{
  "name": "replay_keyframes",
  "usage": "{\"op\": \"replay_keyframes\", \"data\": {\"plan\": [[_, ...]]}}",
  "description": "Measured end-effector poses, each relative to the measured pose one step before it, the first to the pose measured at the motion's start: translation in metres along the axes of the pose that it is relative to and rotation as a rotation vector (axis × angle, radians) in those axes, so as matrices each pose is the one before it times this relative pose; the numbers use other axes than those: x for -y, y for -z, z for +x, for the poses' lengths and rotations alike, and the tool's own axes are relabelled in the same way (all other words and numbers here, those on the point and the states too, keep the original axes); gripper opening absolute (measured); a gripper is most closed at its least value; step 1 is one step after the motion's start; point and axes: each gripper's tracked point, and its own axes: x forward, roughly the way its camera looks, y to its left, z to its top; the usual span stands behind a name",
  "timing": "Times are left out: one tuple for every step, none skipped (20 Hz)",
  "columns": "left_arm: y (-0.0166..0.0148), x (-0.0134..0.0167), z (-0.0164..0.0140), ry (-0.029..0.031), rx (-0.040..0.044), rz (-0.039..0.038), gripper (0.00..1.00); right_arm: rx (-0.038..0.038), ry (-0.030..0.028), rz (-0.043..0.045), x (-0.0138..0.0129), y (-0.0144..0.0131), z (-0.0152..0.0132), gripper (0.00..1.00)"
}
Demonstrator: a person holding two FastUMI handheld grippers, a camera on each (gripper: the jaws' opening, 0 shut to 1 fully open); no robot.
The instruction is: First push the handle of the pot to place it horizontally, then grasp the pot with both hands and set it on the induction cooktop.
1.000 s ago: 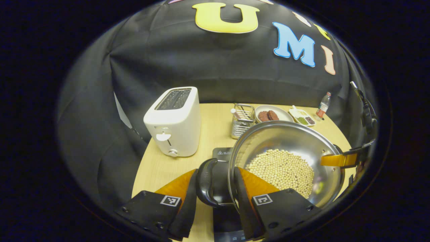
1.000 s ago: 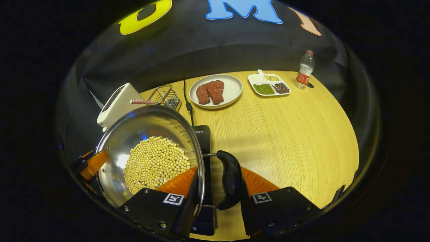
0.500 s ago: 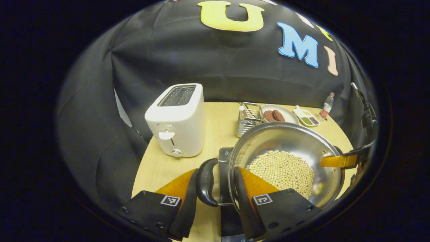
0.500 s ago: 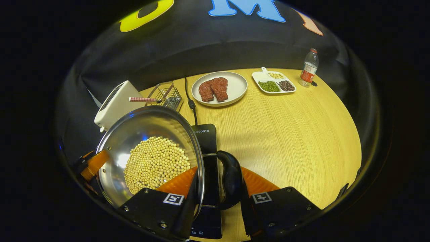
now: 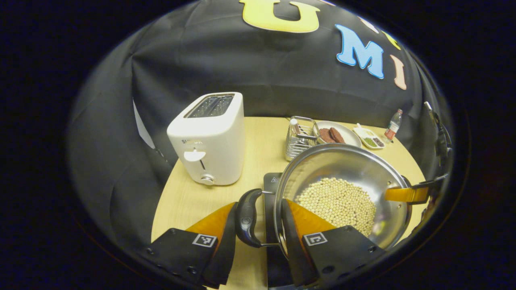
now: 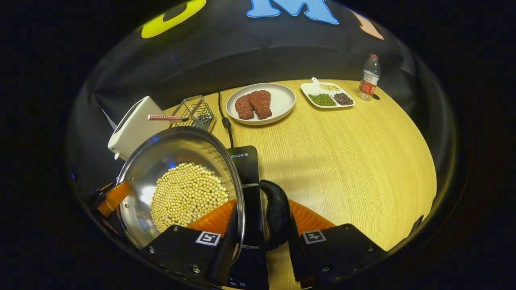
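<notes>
A steel pot (image 5: 342, 165) holding pale soybeans (image 5: 336, 203) hangs between both grippers over the black induction cooktop (image 6: 242, 161). My left gripper (image 5: 258, 205) is shut on the pot's black loop handle (image 5: 246, 217), one finger outside the loop and the other inside the pot wall. My right gripper (image 6: 263, 203) clamps the opposite black handle (image 6: 276, 213) the same way. The pot (image 6: 161, 161) sits roughly level, its handles pointing sideways. A corner of the cooktop (image 5: 271, 181) shows under the pot rim. Whether the pot's base touches the cooktop is hidden.
A white toaster (image 5: 209, 141) stands at the table's left, with a wire basket (image 5: 300, 139) behind the pot. Farther back are a plate of meat (image 6: 278, 100), a divided dish of beans (image 6: 326, 94), a bottle (image 6: 369, 78) and the cooktop's cable (image 6: 225, 121).
Both grippers have carried the pot along with their hold unchanged. More of the cooktop now lies beneath the pot, and the toaster looks nearer in the left gripper view.
</notes>
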Motion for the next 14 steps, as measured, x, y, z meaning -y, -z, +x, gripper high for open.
{"op": "replay_keyframes", "data": {"plan": [[0.00129, -0.00016, 0.00030, 0.00344, -0.00071, -0.00981, 0.64, 0.00169, -0.00338, 0.00001, 0.00005, -0.00017, -0.00010, 0.59], [-0.00070, 0.00017, -0.00061, 0.00163, 0.00917, -0.00553, 0.64, 0.00299, -0.00115, -0.00107, -0.00032, -0.00152, -0.00002, 0.59], [0.00091, -0.00016, -0.00021, -0.00073, 0.00193, 0.00268, 0.64, -0.00117, -0.00125, -0.00120, 0.00298, 0.00533, 0.00724, 0.59], [0.00064, 0.00004, 0.00050, -0.00094, 0.00884, 0.00519, 0.61, 0.00039, 0.00075, 0.00071, -0.00062, -0.00057, 0.00038, 0.59], [-0.00102, -0.00019, 0.00039, -0.00015, 0.00490, -0.00185, 0.61, 0.00198, -0.00118, -0.00094, -0.00015, 0.00018, 0.00022, 0.59], [-0.00215, 0.00005, 0.00055, 0.00088, 0.00550, -0.00641, 0.62, 0.00250, -0.00129, -0.00017, -0.00035, -0.00089, 0.00036, 0.59], [-0.00010, -0.00097, -0.00050, -0.00050, 0.00666, -0.00731, 0.63, 0.00296, -0.00548, -0.00282, -0.00031, -0.00059, -0.00030, 0.59], [0.00018, -0.00076, -0.00154, -0.00318, 0.00347, -0.01076, 0.68, -0.00020, -0.00802, -0.00466, -0.00076, -0.00151, 0.00071, 0.59], [-0.00334, -0.00100, -0.00234, -0.00737, 0.01878, -0.00873, 0.68, 0.00066, -0.01010, -0.00698, -0.00025, -0.00091, 0.00193, 0.59], [-0.00323, -0.00187, -0.00528, -0.01337, 0.01602, -0.00448, 0.72, 0.00329, -0.00945, -0.00951, -0.00034, -0.00086, -0.00105, 0.59], [-0.00255, -0.00149, -0.00528, -0.00487, 0.01437, -0.00534, 0.76, 0.01415, -0.00034, -0.01318, 0.00215, -0.00314, -0.00414, 0.56], [-0.00325, -0.00036, -0.00715, -0.00583, 0.01166, -0.00548, 0.80, 0.02419, -0.00718, -0.01142, 0.00052, -0.00519, -0.00461, 0.66], [-0.00235, -0.00283, -0.00400, -0.01340, 0.01039, -0.00558, 0.83, 0.02320, -0.00678, -0.01201, 0.00118, -0.00416, -0.00756, 0.70], [-0.00386, 0.00052, -0.00819, -0.01232, 0.01138, -0.00669, 0.88, 0.02445, 0.00047, -0.01544, 0.00288, -0.00530, -0.00820, 0.82]]}}
